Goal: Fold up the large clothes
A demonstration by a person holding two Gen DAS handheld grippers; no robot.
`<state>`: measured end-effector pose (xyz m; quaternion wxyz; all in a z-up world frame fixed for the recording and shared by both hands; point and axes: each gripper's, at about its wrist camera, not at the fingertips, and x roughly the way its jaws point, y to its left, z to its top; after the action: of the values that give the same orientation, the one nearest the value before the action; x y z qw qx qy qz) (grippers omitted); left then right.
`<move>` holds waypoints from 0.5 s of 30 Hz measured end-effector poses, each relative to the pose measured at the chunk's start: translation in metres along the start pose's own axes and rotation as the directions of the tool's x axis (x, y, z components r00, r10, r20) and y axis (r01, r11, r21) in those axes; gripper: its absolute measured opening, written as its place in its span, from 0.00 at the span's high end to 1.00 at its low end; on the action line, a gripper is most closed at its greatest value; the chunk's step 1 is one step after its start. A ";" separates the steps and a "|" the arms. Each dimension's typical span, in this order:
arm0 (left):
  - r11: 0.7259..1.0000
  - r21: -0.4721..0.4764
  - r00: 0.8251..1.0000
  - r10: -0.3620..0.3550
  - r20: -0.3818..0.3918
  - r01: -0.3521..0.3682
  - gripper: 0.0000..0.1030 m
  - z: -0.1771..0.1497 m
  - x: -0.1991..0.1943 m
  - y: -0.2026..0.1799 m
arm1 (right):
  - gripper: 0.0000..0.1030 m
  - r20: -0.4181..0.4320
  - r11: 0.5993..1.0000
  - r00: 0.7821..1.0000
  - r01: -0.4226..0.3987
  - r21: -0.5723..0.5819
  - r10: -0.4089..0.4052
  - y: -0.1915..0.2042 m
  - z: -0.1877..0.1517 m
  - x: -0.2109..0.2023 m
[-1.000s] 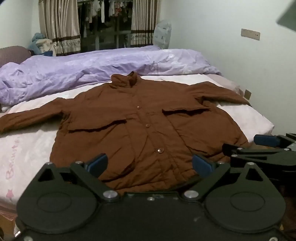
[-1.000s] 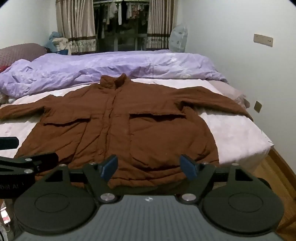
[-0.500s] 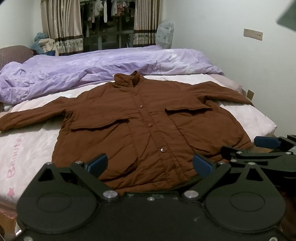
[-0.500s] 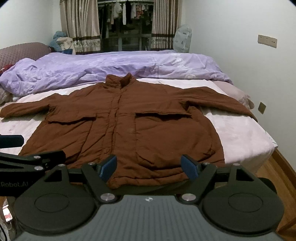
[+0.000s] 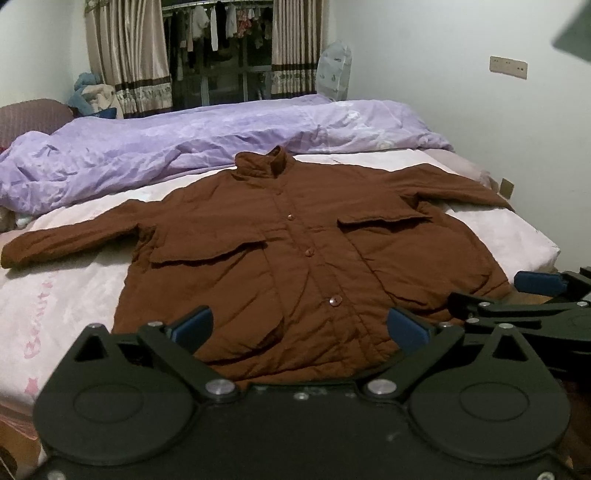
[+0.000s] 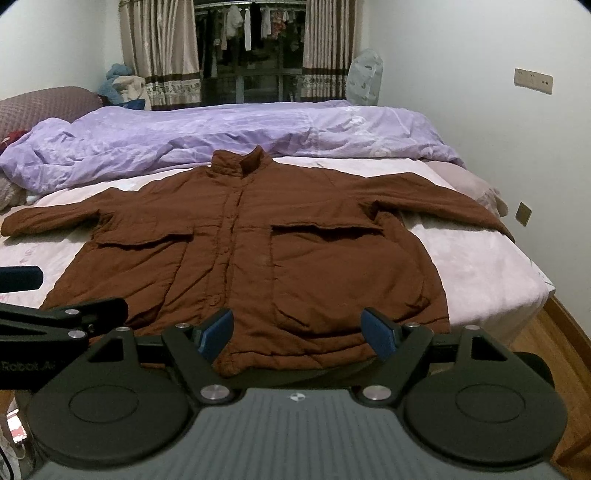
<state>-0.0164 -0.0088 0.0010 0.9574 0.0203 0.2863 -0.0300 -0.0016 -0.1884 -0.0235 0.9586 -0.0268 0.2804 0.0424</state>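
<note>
Left gripper (image 5: 300, 328): fingers spread wide, blue pads (image 5: 194, 326) apart, nothing between them but a view of the jacket hem beyond. No contact with the cloth is visible. Right gripper (image 6: 298, 332): fingers likewise spread wide, empty, poised just short of the near hem. The two grippers sit side by side; each shows at the edge of the other's view.

Brown jacket (image 6: 258, 258): lies front side up and flat on the bed (image 6: 480, 266), hem toward the grippers, stand-up collar (image 6: 240, 160) pointing away. Front placket is closed, with round buttons (image 5: 308, 252) visible down the centre in the left wrist view. Two flap pockets sit one on each side of the placket. Both sleeves are stretched outward, the left-hand cuff (image 5: 14, 254) resting on the pale pink sheet, the right-hand sleeve reaching to the bed's edge near the wall.

Purple duvet (image 5: 184, 147): bunched across the far part of the bed, just beyond the collar.

Behind the bed: striped curtains (image 6: 162, 48) flank a dark window where clothes (image 6: 251, 26) hang. A wall socket plate (image 6: 533, 80) is on the right-hand wall; wooden floor (image 6: 554, 347) shows at the bed's right side.
</note>
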 end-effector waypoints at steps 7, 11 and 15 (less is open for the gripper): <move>1.000 0.002 1.000 0.003 0.002 -0.003 0.00 0.000 0.000 0.000 | 0.11 0.000 1.000 1.000 -0.001 -0.001 0.001 0.001 0.000 -0.001; 1.000 0.006 1.000 0.004 0.003 -0.004 0.00 -0.001 0.000 0.000 | 0.11 0.000 1.000 1.000 0.000 -0.003 0.000 0.001 0.000 -0.001; 1.000 0.008 1.000 0.003 0.005 -0.003 0.00 -0.001 0.000 0.001 | 0.11 0.002 1.000 1.000 -0.004 -0.003 0.004 0.001 0.000 -0.001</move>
<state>-0.0163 -0.0077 0.0003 0.9581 0.0243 0.2838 -0.0297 -0.0029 -0.1873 -0.0230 0.9588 -0.0274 0.2793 0.0447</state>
